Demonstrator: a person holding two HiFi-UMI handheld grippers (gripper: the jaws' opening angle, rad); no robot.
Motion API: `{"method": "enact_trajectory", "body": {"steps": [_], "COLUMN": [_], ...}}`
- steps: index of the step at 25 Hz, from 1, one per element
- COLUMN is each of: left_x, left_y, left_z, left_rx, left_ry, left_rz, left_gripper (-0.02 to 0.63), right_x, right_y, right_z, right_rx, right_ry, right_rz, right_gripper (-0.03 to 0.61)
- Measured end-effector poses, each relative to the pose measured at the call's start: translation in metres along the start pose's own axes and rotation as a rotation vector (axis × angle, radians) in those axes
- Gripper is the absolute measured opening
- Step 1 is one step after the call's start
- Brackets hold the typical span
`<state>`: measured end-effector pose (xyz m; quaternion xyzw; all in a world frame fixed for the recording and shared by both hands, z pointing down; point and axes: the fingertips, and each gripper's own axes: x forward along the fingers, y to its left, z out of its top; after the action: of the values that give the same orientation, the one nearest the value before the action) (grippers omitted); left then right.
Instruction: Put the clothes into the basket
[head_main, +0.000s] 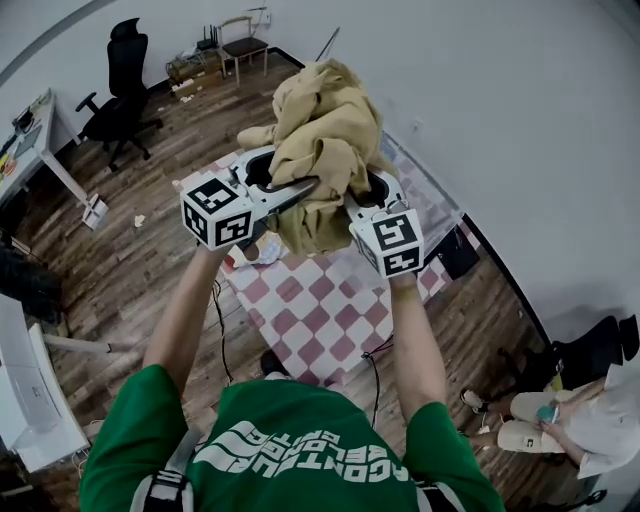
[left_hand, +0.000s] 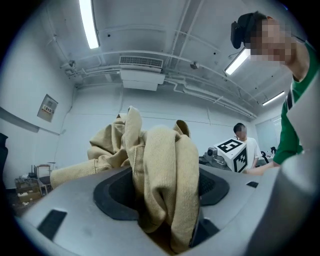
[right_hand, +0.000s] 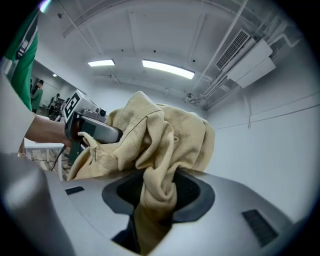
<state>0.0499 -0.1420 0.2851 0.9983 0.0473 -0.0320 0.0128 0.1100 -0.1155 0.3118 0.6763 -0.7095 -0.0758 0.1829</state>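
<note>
A plank floor (head_main: 130, 270) lies far beneath both tools, with a red-and-white checked cloth (head_main: 320, 310) spread directly under them and a plain white wall (head_main: 520, 120) beyond the right one. Out past the left hand-held gripper (head_main: 296, 187) stand a black office chair (head_main: 125, 85) and a pale bench (head_main: 40, 130). Below and outward of the right hand-held gripper (head_main: 362, 197), a person (head_main: 575, 415) sits by the wall.

Between the two tools hangs only the tan garment (head_main: 325, 130), a soft, ribbed-knit bundle heaped in loose folds above and between them. In the left gripper view a thick fold runs down between the dark, textured pads. The jaws are clamped on it, and the cloth blocks most of the way ahead. The right tool's marker cube (left_hand: 232, 154) shows just beside the fabric.

In the right gripper view a twisted, rope-like wad of the same garment is pinched between the jaws. Overhead are strip lights (left_hand: 88, 22) and a boxy white air-conditioning unit (left_hand: 141, 72).
</note>
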Motion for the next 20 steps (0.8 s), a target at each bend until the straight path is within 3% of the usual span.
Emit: {"method": "enact_trajectory", "body": {"steps": [11,20], "left_x": [0.146,0.186], "left_y": [-0.046,-0.042], "left_z": [-0.002,-0.029], "left_rx": [-0.006,-0.034], "left_ry": [0.025,0.061], "left_rz": [-0.121,-0.212], "left_gripper": [0.296,0.296], "right_x": [-0.068,-0.071], "right_y": [-0.126,-0.152], "right_z": [-0.053,-0.09], "right_rx": [0.036,0.072], "right_ry": [0.03,0.086], "right_rz": [-0.116,-0.188], "right_gripper": [0.152,0.152]}}
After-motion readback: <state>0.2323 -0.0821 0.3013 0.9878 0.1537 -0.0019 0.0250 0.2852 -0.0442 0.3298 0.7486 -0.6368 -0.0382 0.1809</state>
